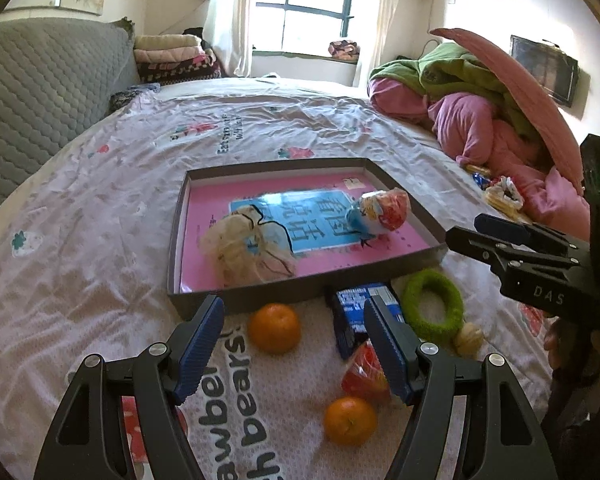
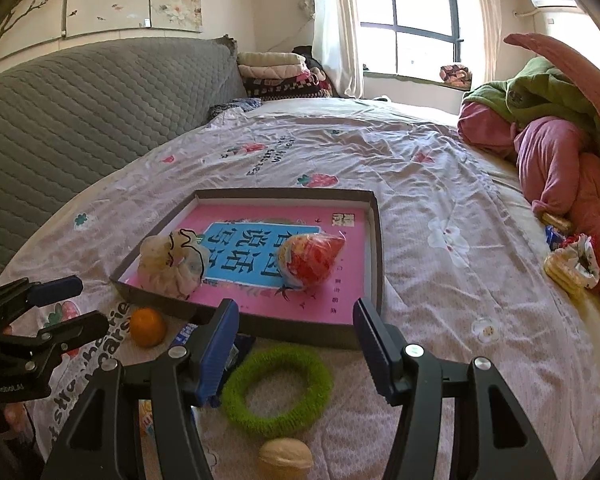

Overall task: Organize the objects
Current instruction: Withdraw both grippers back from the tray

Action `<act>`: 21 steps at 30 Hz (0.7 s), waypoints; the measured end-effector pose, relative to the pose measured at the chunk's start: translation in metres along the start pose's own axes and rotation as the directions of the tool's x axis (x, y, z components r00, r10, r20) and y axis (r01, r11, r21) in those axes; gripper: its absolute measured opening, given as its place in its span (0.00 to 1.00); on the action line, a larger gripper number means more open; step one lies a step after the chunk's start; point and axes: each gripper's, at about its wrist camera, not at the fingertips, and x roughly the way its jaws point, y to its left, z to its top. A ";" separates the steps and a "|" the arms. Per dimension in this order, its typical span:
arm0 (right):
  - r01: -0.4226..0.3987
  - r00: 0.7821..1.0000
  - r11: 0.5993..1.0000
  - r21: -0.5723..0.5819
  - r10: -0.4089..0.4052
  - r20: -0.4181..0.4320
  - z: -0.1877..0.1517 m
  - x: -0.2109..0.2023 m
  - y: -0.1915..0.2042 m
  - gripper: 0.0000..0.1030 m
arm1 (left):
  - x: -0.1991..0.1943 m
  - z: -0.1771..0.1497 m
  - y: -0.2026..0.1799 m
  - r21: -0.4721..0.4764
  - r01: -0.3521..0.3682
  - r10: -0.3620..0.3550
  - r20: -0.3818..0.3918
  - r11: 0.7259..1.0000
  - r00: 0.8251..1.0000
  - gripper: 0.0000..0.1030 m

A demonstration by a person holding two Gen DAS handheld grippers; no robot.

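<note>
On the bed sheet (image 1: 100,208), in front of the shallow box tray (image 1: 204,300):

- Green fuzzy ring (image 2: 277,388): soft, light, springy by the look of it. Lies flat just before the tray's near wall. Best taken across one side of the band, one finger inside the hole.
- Two oranges, the farther orange (image 1: 274,328) near the tray and the nearer orange (image 1: 350,421) closer in. Round, firm, likely to roll; take across the widest part.
- Blue packet (image 1: 356,320): flat and boxy, partly hidden behind a finger; grip by its edges.
- Red wrapped snack (image 1: 364,376): crinkly film, probably slippery.
- Walnut (image 2: 286,460): small, hard, near the ring.

Already in the tray, on a pink book (image 1: 260,200): a pale mesh pouch (image 1: 248,248) and a bagged red-and-blue item (image 1: 380,212).

Left gripper (image 1: 296,344): jaws wide apart, empty, hovering over the farther orange and the packet. Right gripper (image 2: 296,344): jaws wide apart, empty, poised above the ring, touching nothing.
</note>
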 end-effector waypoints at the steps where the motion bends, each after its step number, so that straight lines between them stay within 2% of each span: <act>1: 0.001 1.000 1.000 0.001 -0.001 -0.001 -0.001 -0.001 0.000 0.58 | -0.001 -0.002 0.000 -0.005 0.004 -0.004 0.001 1.000 1.000 0.72; 21: 0.005 1.000 1.000 0.024 -0.004 -0.028 -0.025 -0.014 -0.001 0.58 | -0.017 -0.030 -0.009 0.013 0.013 -0.013 -0.020 1.000 1.000 0.72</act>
